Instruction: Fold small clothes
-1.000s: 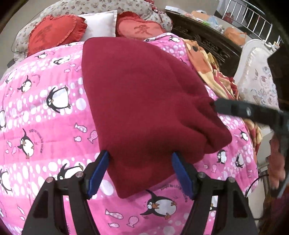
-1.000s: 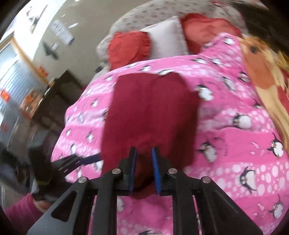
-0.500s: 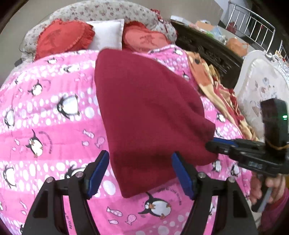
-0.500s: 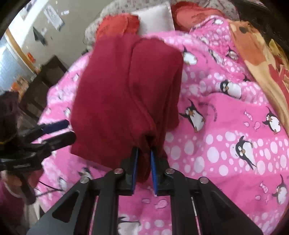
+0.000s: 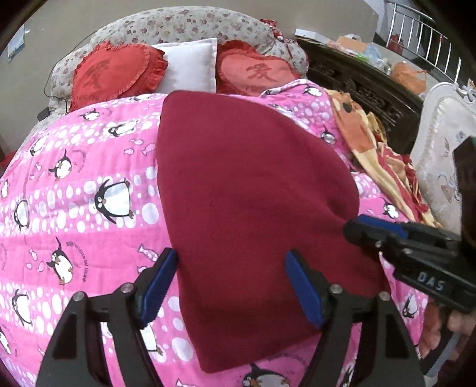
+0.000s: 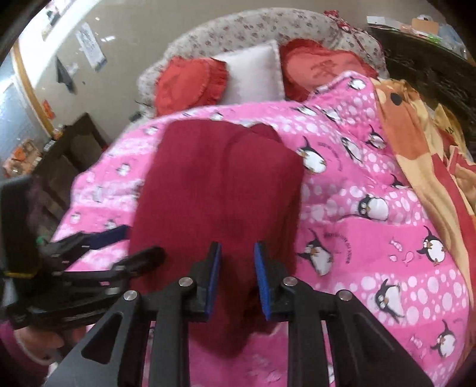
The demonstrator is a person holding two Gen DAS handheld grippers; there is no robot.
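Observation:
A maroon garment (image 5: 244, 193) lies folded lengthwise on the pink penguin quilt (image 5: 74, 232), its near end toward me. My left gripper (image 5: 232, 268) hovers over that near end with its jaws opening. One blue pad sits at the cloth's left edge, the other stands over the cloth, and neither presses on it. My right gripper (image 6: 237, 262) is shut on a bunch of the maroon garment (image 6: 220, 184) at its near right corner. In the left wrist view the right gripper (image 5: 354, 229) reaches in from the right edge. The left gripper (image 6: 139, 242) shows at the left of the right wrist view.
Two red heart cushions (image 5: 113, 71) and a white pillow (image 5: 187, 65) lean on a floral headboard (image 5: 178, 23). An orange patterned blanket (image 5: 366, 143) lies along the quilt's right side. Dark carved furniture (image 5: 357, 77) and a white chair (image 5: 443, 148) stand beyond it.
The right gripper has come down and nearer with the garment's corner, and the cloth has settled flatter on the quilt. The left gripper has drawn back a little and its jaws stand slightly wider.

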